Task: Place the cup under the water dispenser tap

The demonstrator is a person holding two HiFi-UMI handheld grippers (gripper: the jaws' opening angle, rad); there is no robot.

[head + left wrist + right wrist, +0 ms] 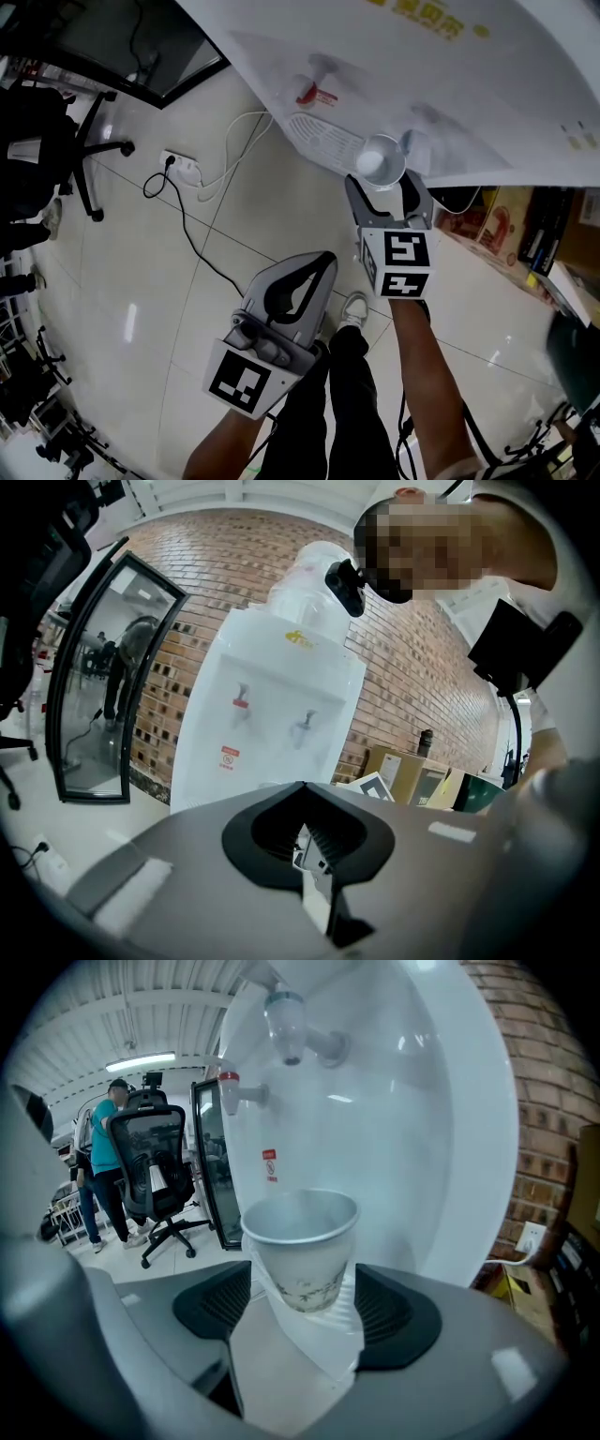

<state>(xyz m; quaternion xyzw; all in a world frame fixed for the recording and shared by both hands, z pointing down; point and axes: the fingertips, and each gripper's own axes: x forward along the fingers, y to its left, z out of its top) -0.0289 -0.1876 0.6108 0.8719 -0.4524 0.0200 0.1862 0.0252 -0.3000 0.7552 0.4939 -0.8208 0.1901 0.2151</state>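
Right gripper (305,1309): jaws spread wide. The paper cup (300,1246) stands between the pads, which are clear of it, below the pale tap (286,1021) of the water dispenser (412,1129).

Left gripper (302,786): jaws closed together, nothing held.

Red label (269,1164) — print too small to read.

Only the left gripper view shows the yellow logo (300,640), which is illegible. Only the head view shows the floor power strip (183,167).
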